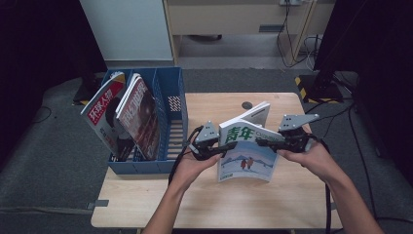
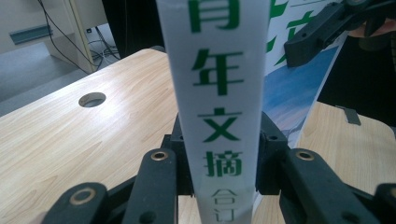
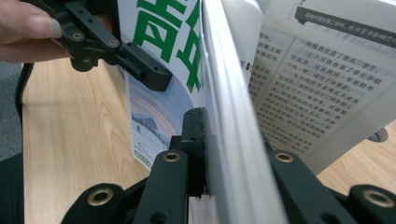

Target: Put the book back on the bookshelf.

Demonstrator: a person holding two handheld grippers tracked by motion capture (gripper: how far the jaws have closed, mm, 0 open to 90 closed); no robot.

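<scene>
Left gripper view: magazine (image 2: 219,107) spine reads 青年文摘 in green.

Bare forearms, two black grippers

Each gripper (image 1: 229,146) (image 1: 265,143) carries a grey three-cornered plate, brass-ringed pivot screws and a trailing black cable.

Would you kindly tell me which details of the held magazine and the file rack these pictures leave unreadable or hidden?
- Magazine: in the left gripper view the spine lettering is cut off at the top and bottom edges.
- Its inside page text, right gripper view: too small and blurred to read.
- Right gripper: the far jaw's pad is hidden behind the page block.
- Blue file rack: in the high view its compartment floors are hidden by the two leaning magazines.
</scene>
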